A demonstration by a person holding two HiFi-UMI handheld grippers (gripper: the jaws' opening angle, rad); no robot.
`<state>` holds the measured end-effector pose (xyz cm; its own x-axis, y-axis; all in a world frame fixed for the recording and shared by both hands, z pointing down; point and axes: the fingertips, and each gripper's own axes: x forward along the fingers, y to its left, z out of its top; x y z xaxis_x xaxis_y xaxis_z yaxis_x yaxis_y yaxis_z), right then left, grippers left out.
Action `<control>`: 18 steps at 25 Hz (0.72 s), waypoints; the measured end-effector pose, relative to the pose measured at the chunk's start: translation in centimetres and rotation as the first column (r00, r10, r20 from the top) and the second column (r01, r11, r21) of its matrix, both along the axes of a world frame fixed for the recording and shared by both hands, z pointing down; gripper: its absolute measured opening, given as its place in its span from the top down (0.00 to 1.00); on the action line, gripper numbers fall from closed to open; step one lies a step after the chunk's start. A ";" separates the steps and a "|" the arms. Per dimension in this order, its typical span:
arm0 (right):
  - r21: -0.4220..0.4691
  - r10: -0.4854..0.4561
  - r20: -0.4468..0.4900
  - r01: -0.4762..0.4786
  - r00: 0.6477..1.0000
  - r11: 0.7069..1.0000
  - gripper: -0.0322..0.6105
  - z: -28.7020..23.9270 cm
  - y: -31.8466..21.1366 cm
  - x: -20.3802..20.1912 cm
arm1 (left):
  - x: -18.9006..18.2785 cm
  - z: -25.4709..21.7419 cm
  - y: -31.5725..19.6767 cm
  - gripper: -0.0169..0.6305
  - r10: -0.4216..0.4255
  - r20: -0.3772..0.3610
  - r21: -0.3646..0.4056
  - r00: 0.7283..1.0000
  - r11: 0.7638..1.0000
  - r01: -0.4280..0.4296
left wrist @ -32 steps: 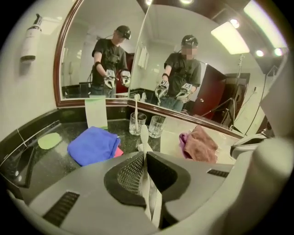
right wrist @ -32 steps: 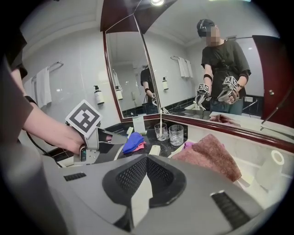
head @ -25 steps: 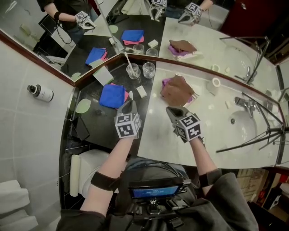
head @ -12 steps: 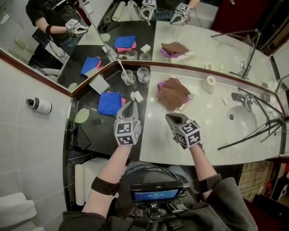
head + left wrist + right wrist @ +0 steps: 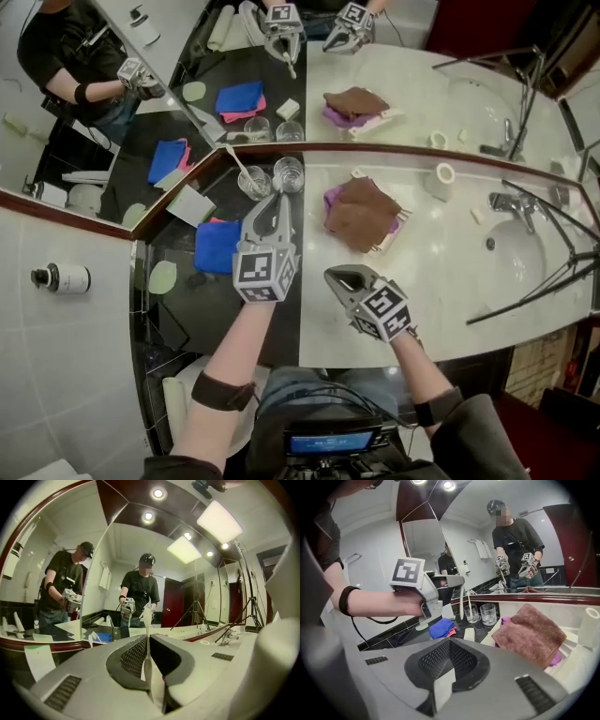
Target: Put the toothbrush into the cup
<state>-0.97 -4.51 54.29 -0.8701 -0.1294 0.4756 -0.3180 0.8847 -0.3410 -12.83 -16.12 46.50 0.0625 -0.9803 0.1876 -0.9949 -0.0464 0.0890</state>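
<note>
My left gripper (image 5: 277, 201) is shut on a white toothbrush (image 5: 148, 615), whose handle runs between the pads and whose head sticks out past the tips. From the right gripper view the toothbrush (image 5: 461, 601) hangs down from the left gripper (image 5: 458, 580), just left of two clear glass cups. The left cup (image 5: 253, 182) holds another white toothbrush; the right cup (image 5: 289, 173) stands empty beside it. In the head view the left gripper's tips are just short of the cups. My right gripper (image 5: 339, 276) is shut with nothing in it, over the pale counter near its front edge.
A brown towel (image 5: 361, 212) lies on a purple cloth right of the cups. A blue cloth (image 5: 216, 246) and a green pad (image 5: 162, 277) lie on the dark counter part. A white roll (image 5: 443, 175), tap (image 5: 511, 202) and basin sit further right. Mirrors rise behind the cups.
My left gripper has risen and moved forward towards the cups with the toothbrush, turning as it went. The right gripper has drawn back a little towards the counter's front edge.
</note>
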 end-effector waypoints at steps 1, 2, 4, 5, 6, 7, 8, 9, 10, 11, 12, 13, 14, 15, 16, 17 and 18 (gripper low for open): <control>-0.003 -0.011 0.004 0.011 1.000 1.000 0.92 0.3 0.1 -0.7 | -0.5 0.0 -1.0 0.96 0.008 0.000 0.017 1.000 1.000 -0.008; -0.007 -0.021 0.008 0.021 1.000 1.000 0.92 0.7 0.2 -1.4 | -1.0 -0.1 -2.0 0.96 0.015 -0.001 0.032 1.000 0.999 -0.015; -0.017 -0.039 0.011 0.039 0.999 0.999 0.92 1.7 0.5 -2.7 | -2.0 -0.1 -3.9 0.96 0.026 -0.005 0.060 1.000 0.998 -0.026; -0.022 -0.048 0.009 0.049 0.999 0.999 0.92 2.2 0.7 -3.3 | -2.5 0.0 -4.8 0.96 0.032 -0.008 0.072 0.999 0.997 -0.032; -0.026 -0.058 0.008 0.058 0.998 0.998 0.92 2.7 0.9 -3.9 | -3.0 0.1 -5.6 0.96 0.038 -0.012 0.084 0.999 0.996 -0.037; -0.030 -0.065 0.007 0.065 0.998 0.997 0.92 3.2 1.1 -4.5 | -3.5 0.2 -6.3 0.96 0.043 -0.015 0.094 0.999 0.995 -0.041; -0.036 -0.068 0.009 0.069 0.998 0.997 0.92 3.5 1.2 -5.0 | -3.9 0.4 -7.0 0.96 0.047 -0.018 0.103 0.999 0.994 -0.045; -0.043 -0.068 0.015 0.068 0.998 0.997 0.92 3.8 1.2 -5.4 | -4.2 0.5 -7.7 0.96 0.051 -0.019 0.111 0.998 0.993 -0.049; -0.050 -0.067 0.023 0.068 0.998 0.996 0.92 4.0 1.3 -5.9 | -4.5 0.7 -8.3 0.96 0.055 -0.019 0.118 0.998 0.992 -0.052; -0.054 -0.067 0.030 0.068 0.997 0.996 0.92 4.2 1.3 -6.3 | -4.7 0.9 -8.9 0.96 0.058 -0.019 0.124 0.998 0.991 -0.055; -0.058 -0.070 0.035 0.072 0.997 0.996 0.92 4.4 1.4 -6.7 | -4.9 1.1 -9.5 0.96 0.059 -0.020 0.129 0.998 0.990 -0.056; -0.060 -0.076 0.039 0.078 0.996 0.995 0.92 4.5 1.6 -7.1 | -5.0 1.3 -10.0 0.96 0.061 -0.021 0.134 0.998 0.989 -0.058; -0.062 -0.084 0.041 0.086 0.996 0.994 0.92 4.7 1.8 -7.5 | -5.2 1.5 -10.4 0.96 0.062 -0.019 0.138 0.998 0.989 -0.059; -0.064 -0.092 0.043 0.095 0.995 0.993 0.92 4.9 2.0 -7.8 | -5.3 1.8 -10.8 0.96 0.062 -0.016 0.142 0.998 0.988 -0.059; -0.068 -0.098 0.045 0.101 0.994 0.993 0.92 5.1 2.2 -8.0 | -5.3 2.1 -11.1 0.96 0.062 -0.013 0.144 0.998 0.988 -0.060; -0.073 -0.101 0.046 0.105 0.994 0.992 0.92 5.4 2.4 -8.2 | -5.4 2.3 -11.4 0.96 0.061 -0.013 0.145 0.998 0.988 -0.059; -0.078 -0.102 0.048 0.105 0.994 0.991 0.92 5.6 2.4 -8.3 | -5.4 2.6 -11.7 0.96 0.059 -0.015 0.146 0.998 0.988 -0.056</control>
<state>-9.26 -2.08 59.86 -0.8970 -0.0006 0.4420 -0.2094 0.8813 -0.4237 -18.27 -27.82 49.08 0.1218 -0.9917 0.0413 -0.9885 -0.1174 0.0958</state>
